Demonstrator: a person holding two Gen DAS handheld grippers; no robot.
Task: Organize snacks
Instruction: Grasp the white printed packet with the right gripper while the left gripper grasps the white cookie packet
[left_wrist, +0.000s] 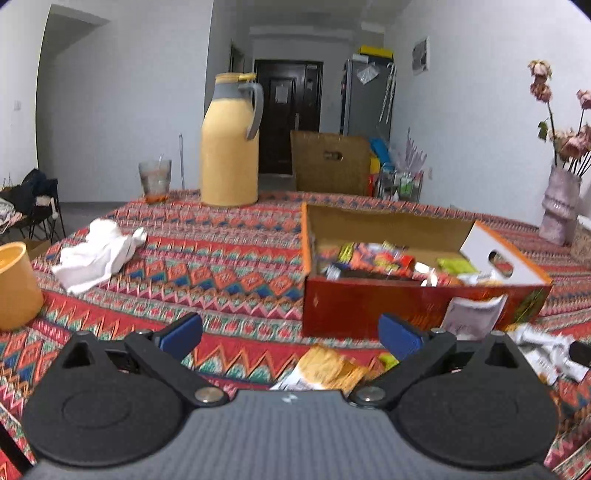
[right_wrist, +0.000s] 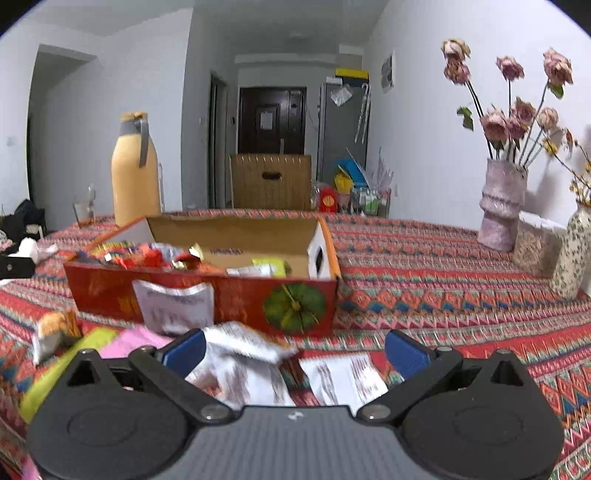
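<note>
Currently: your left gripper (left_wrist: 290, 334) and right gripper (right_wrist: 294, 349) both spread, empty. Loose white packet (right_wrist: 243, 354) lies before the red box (right_wrist: 236, 295). Risk: crinkly foil slipping from your pads.

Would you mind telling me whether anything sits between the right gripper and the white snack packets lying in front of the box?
Nothing visible does. The right gripper is open, with the white snack packets lying directly between and below its fingers, before the red box.
</note>
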